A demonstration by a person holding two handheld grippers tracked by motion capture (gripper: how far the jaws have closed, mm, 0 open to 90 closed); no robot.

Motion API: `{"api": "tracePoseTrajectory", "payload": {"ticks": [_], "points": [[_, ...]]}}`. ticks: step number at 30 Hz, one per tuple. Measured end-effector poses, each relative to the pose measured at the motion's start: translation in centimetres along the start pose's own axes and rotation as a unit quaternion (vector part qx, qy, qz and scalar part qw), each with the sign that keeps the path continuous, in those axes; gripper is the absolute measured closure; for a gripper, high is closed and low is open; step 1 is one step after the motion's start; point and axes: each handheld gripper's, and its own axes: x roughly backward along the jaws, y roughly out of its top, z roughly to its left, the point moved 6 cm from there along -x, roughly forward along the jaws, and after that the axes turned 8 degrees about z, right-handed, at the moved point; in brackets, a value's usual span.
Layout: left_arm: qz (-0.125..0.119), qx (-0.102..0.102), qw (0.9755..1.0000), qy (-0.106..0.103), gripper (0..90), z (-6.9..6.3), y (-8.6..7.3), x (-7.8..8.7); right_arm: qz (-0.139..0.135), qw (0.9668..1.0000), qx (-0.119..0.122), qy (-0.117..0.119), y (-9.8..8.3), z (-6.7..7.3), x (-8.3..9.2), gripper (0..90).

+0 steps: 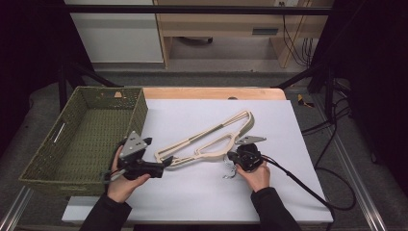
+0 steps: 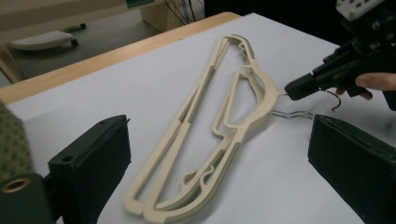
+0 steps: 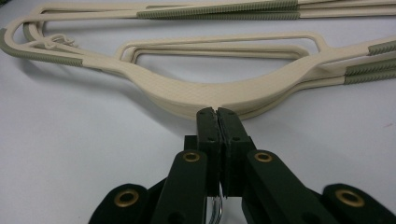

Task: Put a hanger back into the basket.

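Two cream hangers [image 1: 211,139] with green ribbed grips lie stacked on the white sheet, seen close in the left gripper view [image 2: 233,126] and the right gripper view [image 3: 210,93]. My right gripper [image 1: 234,156] [image 3: 217,112] is shut on their metal hook [image 2: 294,113] right at the neck; wire shows between the pads. It also appears in the left gripper view as the right gripper [image 2: 299,88]. My left gripper [image 1: 161,166] [image 2: 219,123] is open at the hangers' near end, one jaw on each side, with the pads apart from the plastic.
A green woven basket [image 1: 62,125] stands at the left, close to my left hand. The white sheet [image 1: 192,192] covers a wooden table [image 1: 211,92]. A black cable [image 1: 308,190] trails right from the right gripper.
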Motion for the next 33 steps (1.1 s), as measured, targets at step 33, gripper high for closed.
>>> {"api": "tracePoseTrajectory", "payload": {"ticks": [33], "points": [[0.149,-0.171,0.9736,-0.024,27.4,-6.7,1.3,-16.1,0.008,0.9998,0.012,-0.014,0.6,0.2,1.5,89.2]]}}
